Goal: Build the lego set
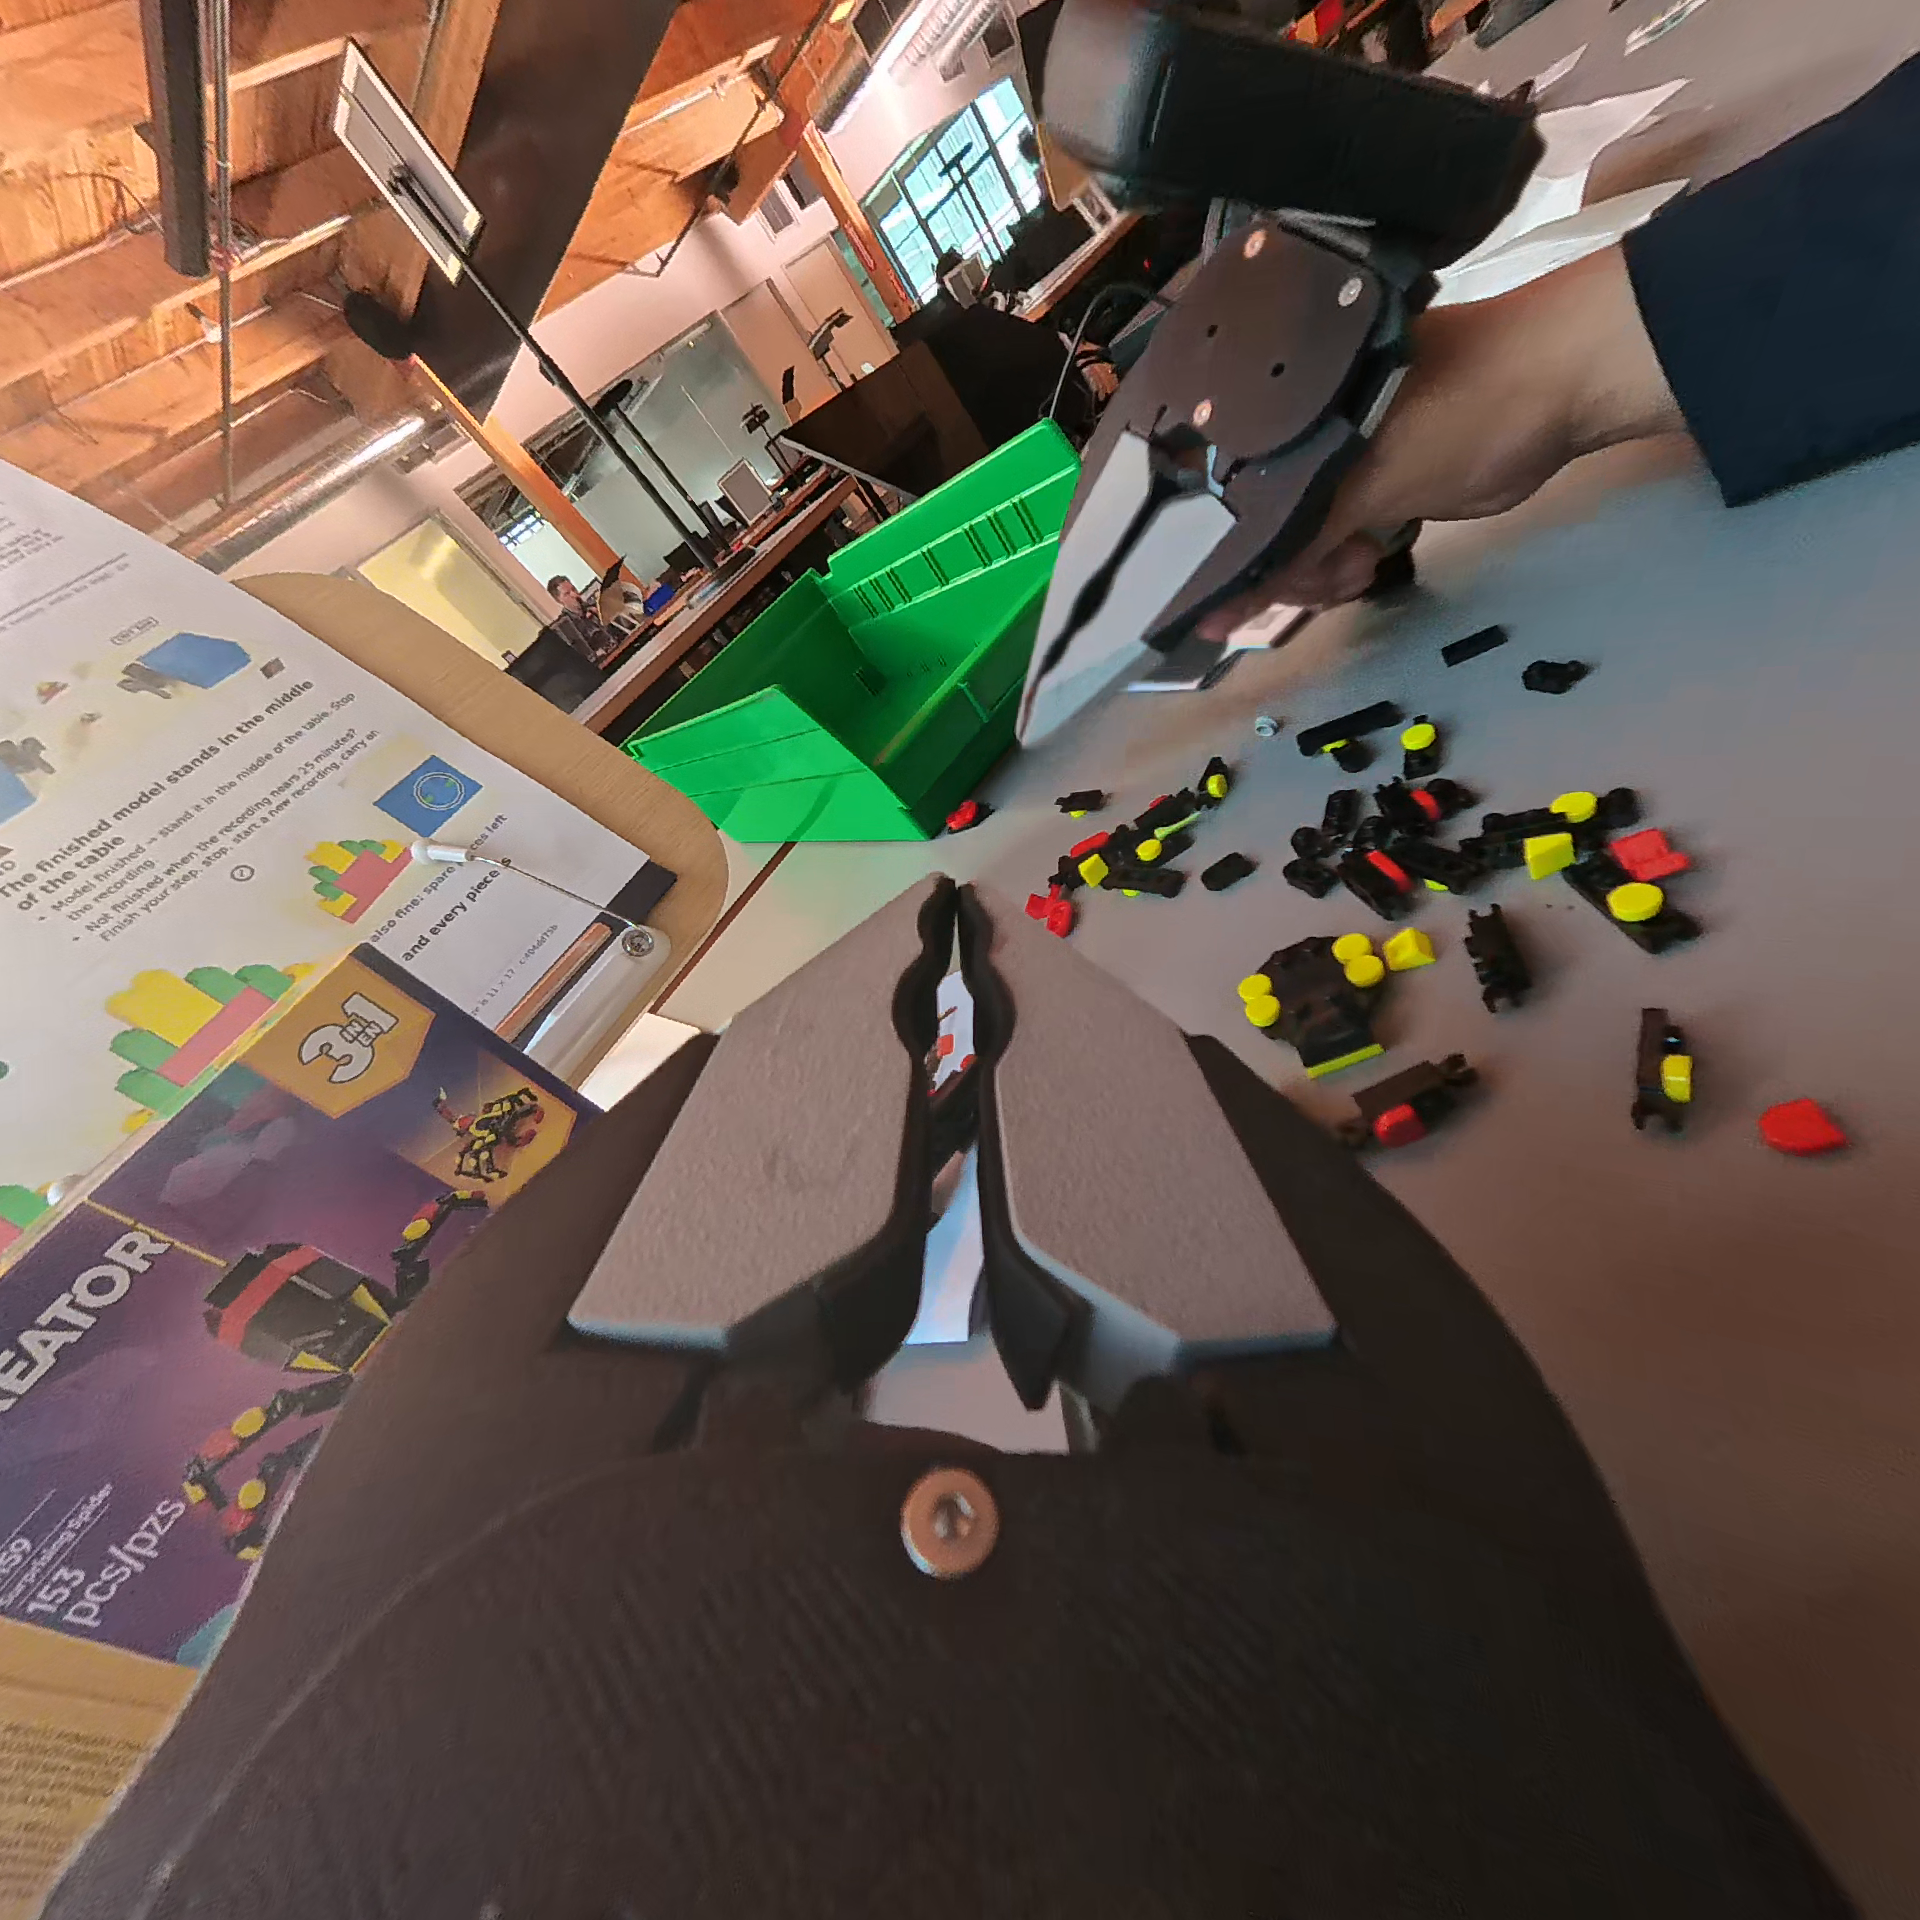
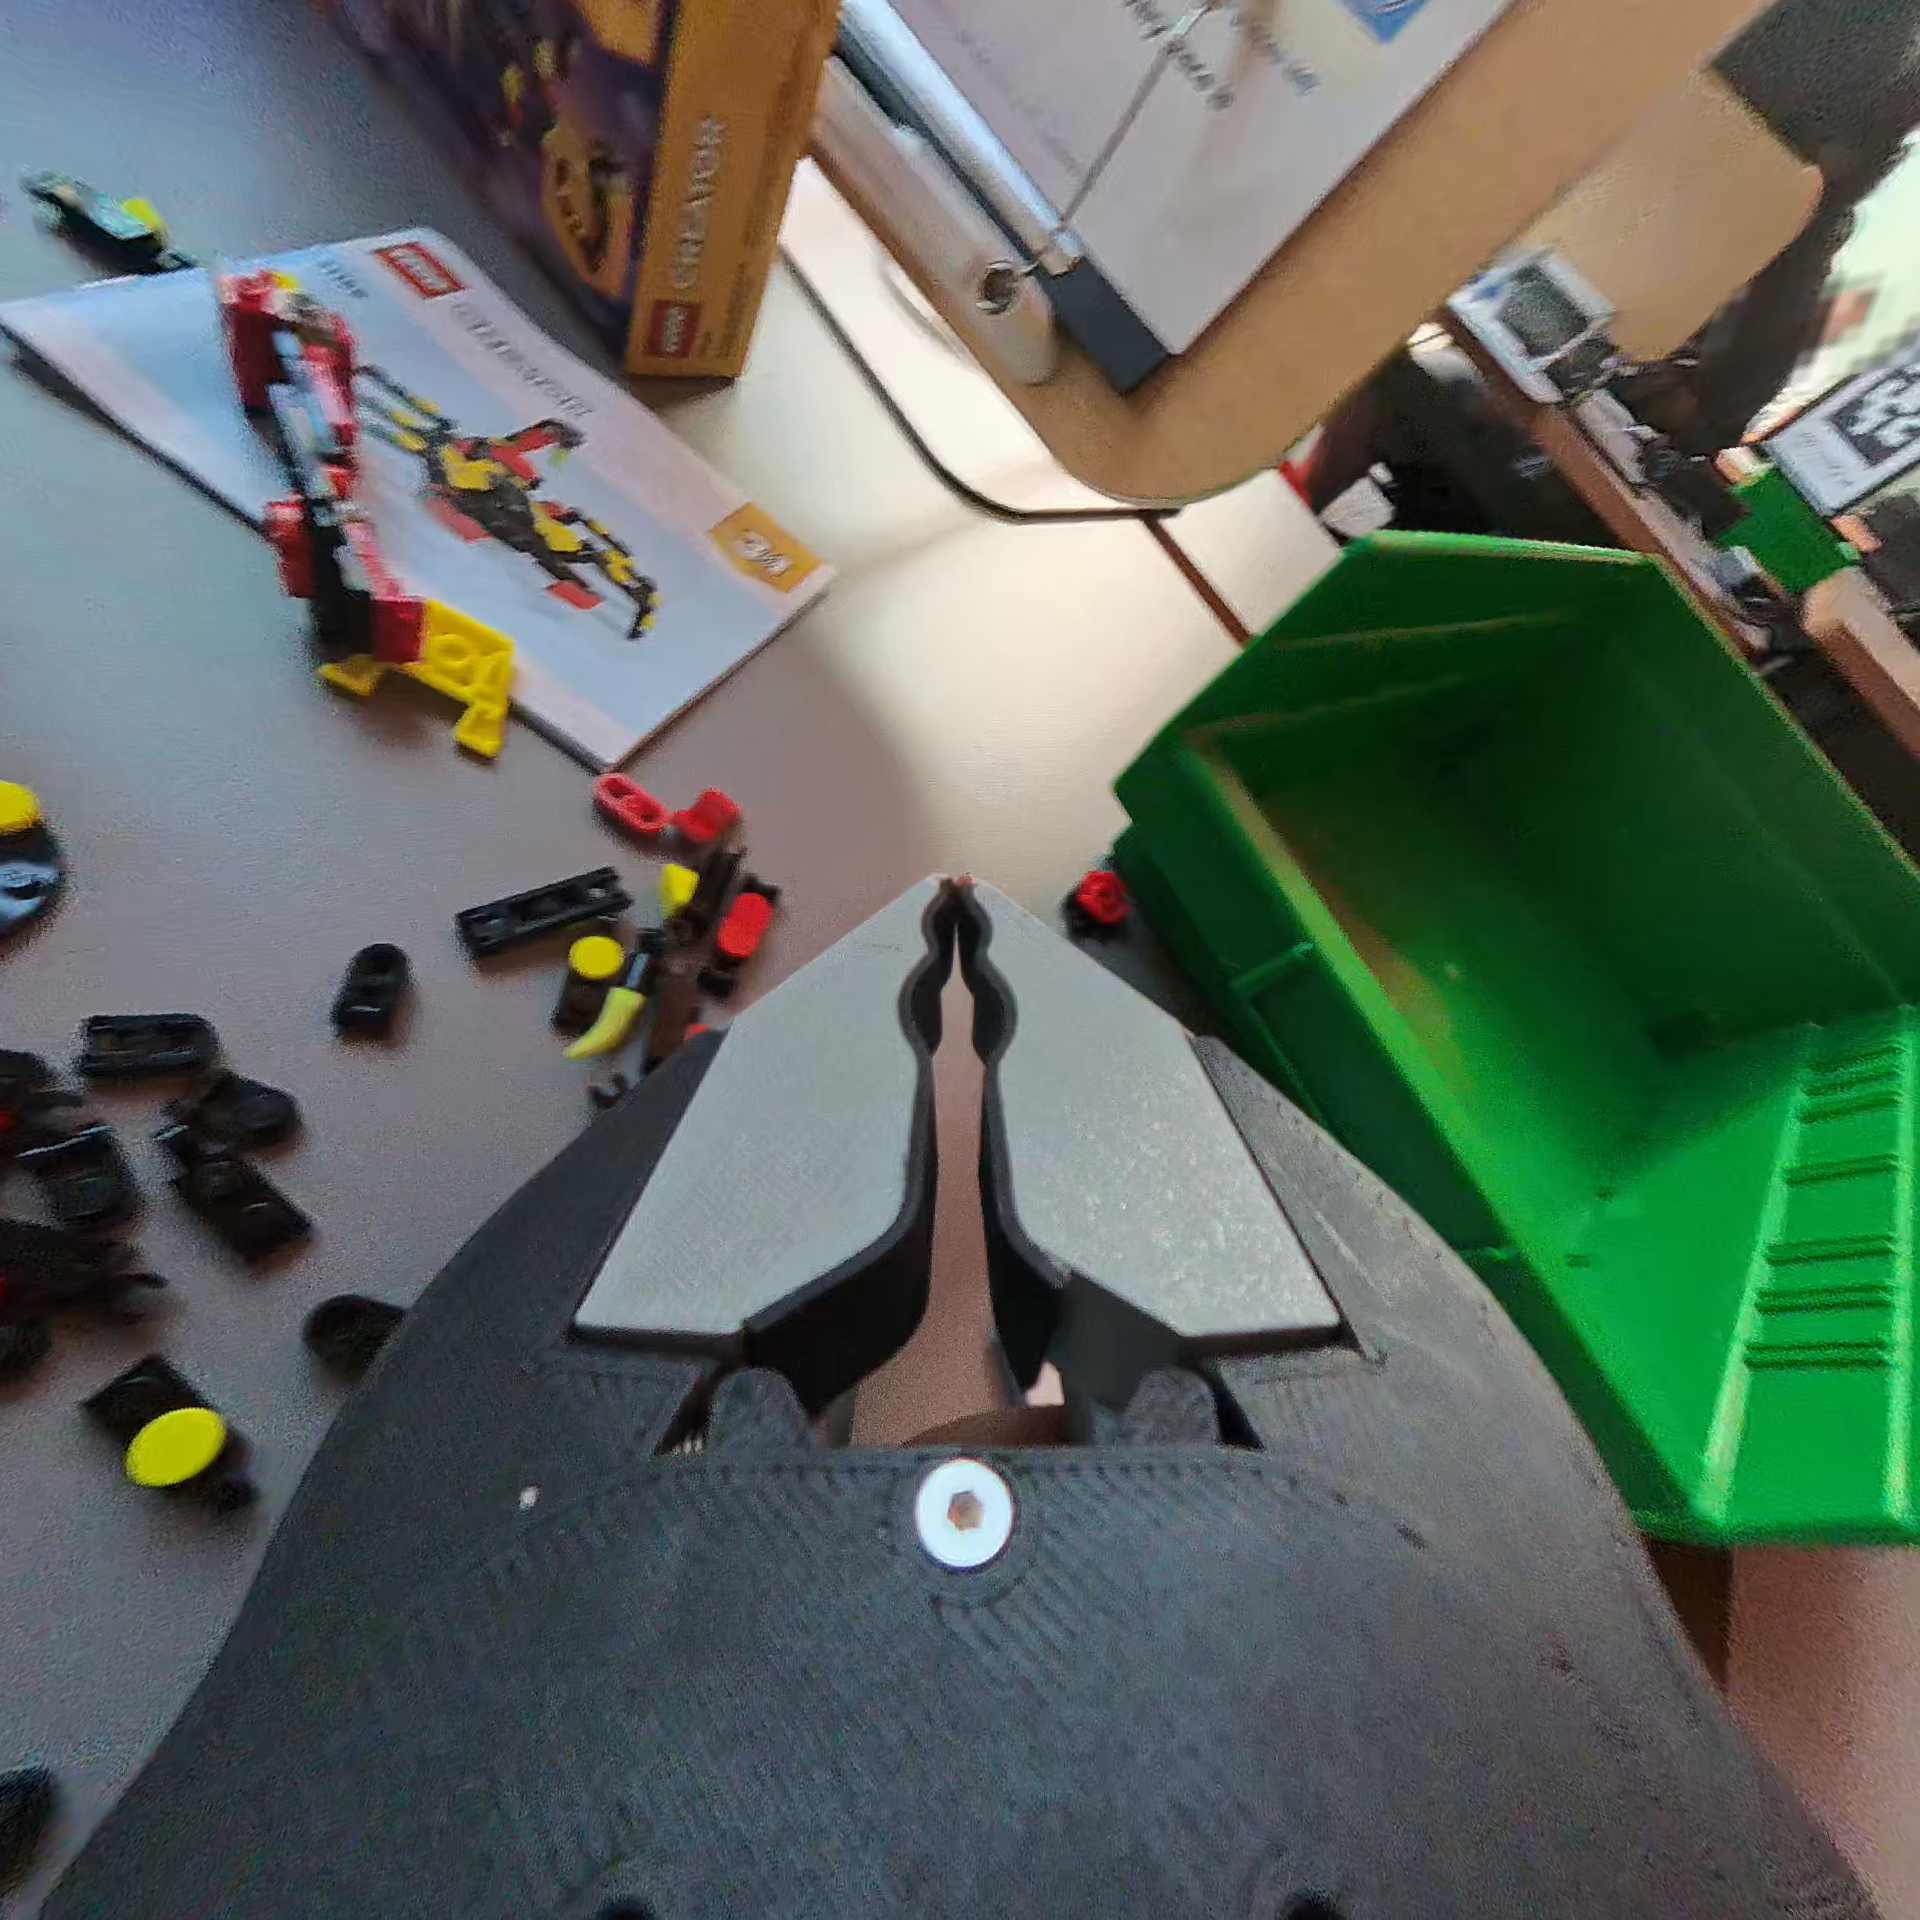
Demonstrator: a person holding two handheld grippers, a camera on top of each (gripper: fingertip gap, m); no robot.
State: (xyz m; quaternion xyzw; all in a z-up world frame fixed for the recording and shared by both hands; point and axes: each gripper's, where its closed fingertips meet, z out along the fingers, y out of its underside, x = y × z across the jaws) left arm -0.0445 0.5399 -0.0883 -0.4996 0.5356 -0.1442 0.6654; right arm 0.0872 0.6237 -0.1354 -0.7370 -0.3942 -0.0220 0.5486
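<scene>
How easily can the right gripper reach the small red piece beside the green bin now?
Probably easily. The right gripper hangs just left of the small red piece, with bare table between them. The green bin stands close behind it, so the fingers have little room on that side.

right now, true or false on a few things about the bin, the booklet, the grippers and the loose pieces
1. The green bin is full of bricks. False: its inside looks empty.
2. A partly built red, black and yellow assembly lies on the instruction booklet. True.
3. The right gripper is wide open. False: its fingertips meet.
4. Loose black, yellow and red pieces are scattered on the table. True.
5. The left gripper holds a big yellow brick. False: no brick shows between its nearly closed tips.
</scene>
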